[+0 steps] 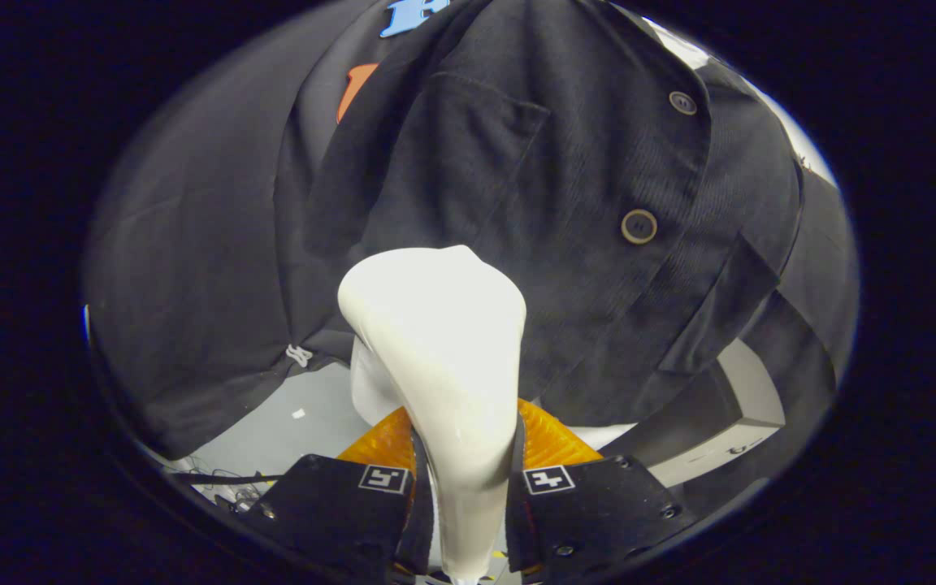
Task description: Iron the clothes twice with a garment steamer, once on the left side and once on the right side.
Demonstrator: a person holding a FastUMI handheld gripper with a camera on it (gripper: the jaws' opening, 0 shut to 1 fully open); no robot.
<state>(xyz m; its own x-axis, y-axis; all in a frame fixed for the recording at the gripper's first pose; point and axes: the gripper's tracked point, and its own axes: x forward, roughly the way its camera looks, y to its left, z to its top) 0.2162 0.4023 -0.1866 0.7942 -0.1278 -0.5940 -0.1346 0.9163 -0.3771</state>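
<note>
Here the gripper is squeezing the white steamer, its head touching the dark shirt below a button.

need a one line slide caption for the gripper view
Hand-held gripper shut on a white garment steamer, its head against a hanging dark buttoned jacket.

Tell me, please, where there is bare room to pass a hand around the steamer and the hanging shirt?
The gripper is shut on the white steamer, its head close against the dark shirt: crowded there. Free patches: the grey floor below the shirt's hem, beside the steamer, and a smaller gap by the white box.
</note>
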